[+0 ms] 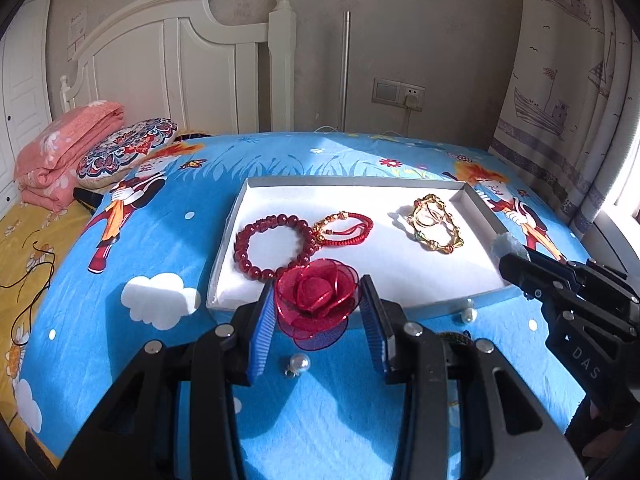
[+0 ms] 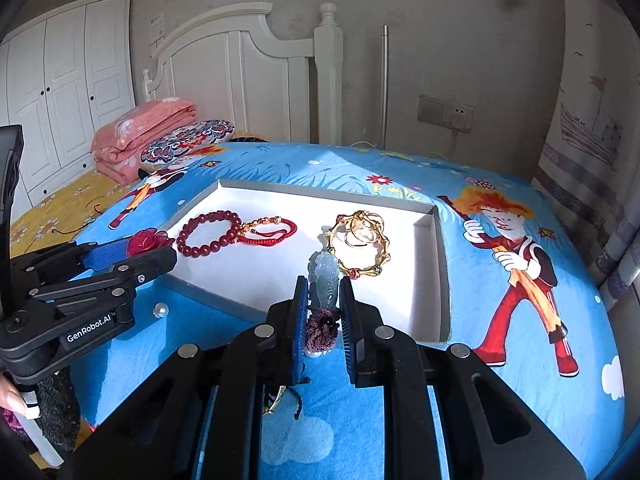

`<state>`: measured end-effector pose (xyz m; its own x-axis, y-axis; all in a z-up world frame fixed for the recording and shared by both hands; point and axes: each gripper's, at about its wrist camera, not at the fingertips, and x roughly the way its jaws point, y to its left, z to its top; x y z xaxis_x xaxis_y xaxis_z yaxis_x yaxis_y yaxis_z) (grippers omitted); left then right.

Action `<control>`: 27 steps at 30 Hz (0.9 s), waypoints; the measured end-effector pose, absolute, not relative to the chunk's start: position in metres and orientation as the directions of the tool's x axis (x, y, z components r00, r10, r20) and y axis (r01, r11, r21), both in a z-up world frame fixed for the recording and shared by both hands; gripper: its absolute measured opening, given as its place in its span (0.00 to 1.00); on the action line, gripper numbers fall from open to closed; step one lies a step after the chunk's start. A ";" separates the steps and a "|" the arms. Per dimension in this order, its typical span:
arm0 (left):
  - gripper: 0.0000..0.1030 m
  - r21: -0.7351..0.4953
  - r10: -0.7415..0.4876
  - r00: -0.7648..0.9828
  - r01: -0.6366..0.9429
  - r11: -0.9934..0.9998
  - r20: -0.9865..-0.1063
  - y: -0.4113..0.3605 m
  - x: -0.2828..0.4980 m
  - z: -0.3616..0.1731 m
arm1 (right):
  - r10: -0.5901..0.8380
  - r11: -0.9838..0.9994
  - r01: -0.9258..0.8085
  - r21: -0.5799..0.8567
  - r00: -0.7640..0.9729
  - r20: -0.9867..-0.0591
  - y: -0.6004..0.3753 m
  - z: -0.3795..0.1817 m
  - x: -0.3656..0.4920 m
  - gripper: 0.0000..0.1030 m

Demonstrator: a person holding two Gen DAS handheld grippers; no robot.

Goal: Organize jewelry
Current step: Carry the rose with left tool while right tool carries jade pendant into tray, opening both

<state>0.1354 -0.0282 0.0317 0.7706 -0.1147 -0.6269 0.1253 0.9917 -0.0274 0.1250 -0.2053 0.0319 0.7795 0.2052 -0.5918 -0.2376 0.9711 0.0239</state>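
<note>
A white tray (image 1: 440,276) on the blue bedspread holds a red bead bracelet (image 1: 272,248), a red cord bracelet (image 1: 346,229) and a gold bangle set (image 1: 436,222). My left gripper (image 1: 318,300) is shut on a red gauze rose (image 1: 316,300) at the tray's near edge. My right gripper (image 2: 324,300) is shut on a pale jade pendant (image 2: 324,276) with a purple knotted cord (image 2: 320,332), over the tray's near edge (image 2: 416,320). The same bracelets (image 2: 212,232) and bangle set (image 2: 360,244) show in the right wrist view.
Two pearl pieces lie on the bedspread in front of the tray (image 1: 299,363) (image 1: 468,315). A pink folded quilt (image 1: 64,148) and patterned pillow (image 1: 128,150) lie at the back left by the white headboard (image 1: 180,60). A curtain (image 1: 560,80) hangs on the right.
</note>
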 end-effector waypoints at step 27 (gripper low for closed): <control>0.39 0.039 -0.059 0.735 0.115 0.993 -0.676 -0.068 0.224 0.023 | 0.153 0.984 -0.172 0.033 0.752 -0.641 -0.217 0.020 0.191 0.17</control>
<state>0.2244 -0.0682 0.0234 0.7350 -0.0592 -0.6755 0.1153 0.9926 0.0385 0.1914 -0.2174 0.0197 0.7519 0.1535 -0.6412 -0.1725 0.9844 0.0334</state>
